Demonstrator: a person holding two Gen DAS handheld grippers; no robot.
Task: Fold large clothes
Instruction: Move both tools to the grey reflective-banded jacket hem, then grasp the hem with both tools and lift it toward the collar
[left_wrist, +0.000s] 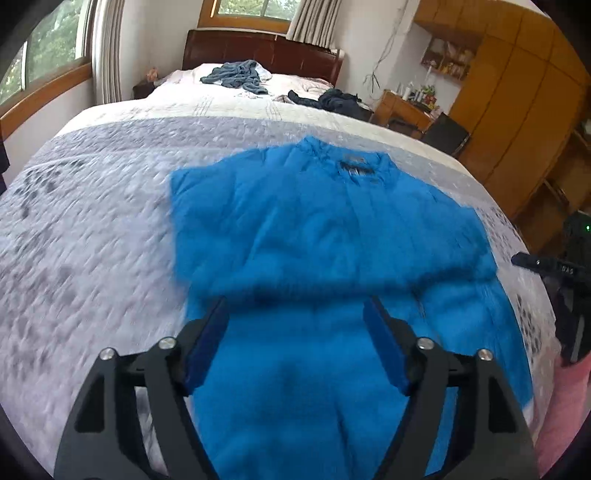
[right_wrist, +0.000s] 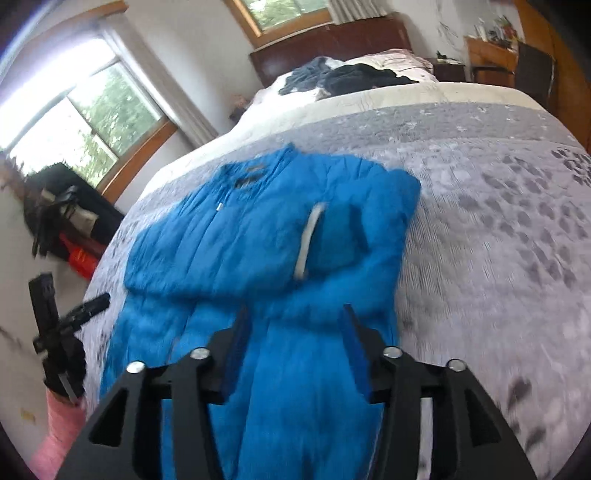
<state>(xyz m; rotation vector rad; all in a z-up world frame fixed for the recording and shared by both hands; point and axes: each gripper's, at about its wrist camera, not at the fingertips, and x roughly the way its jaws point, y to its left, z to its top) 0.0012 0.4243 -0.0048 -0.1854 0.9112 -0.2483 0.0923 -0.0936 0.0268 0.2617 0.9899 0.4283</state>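
Bright blue quilted puffer jacket (left_wrist: 325, 236) lies centre frame on grey patterned bedspread (left_wrist: 92, 236), sleeves folded across. Likely light, soft, springy, slippery; pinch hem corners. Left gripper (left_wrist: 295, 343) and right gripper (right_wrist: 293, 347): both wide, holding nothing.

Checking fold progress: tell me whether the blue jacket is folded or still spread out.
Partly folded. The blue jacket lies on the bed, sleeves crossed over its chest, lower body still stretched out flat.

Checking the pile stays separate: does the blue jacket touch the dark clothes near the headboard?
Apart. The left wrist view shows bare quilt between the blue jacket and the dark clothes.
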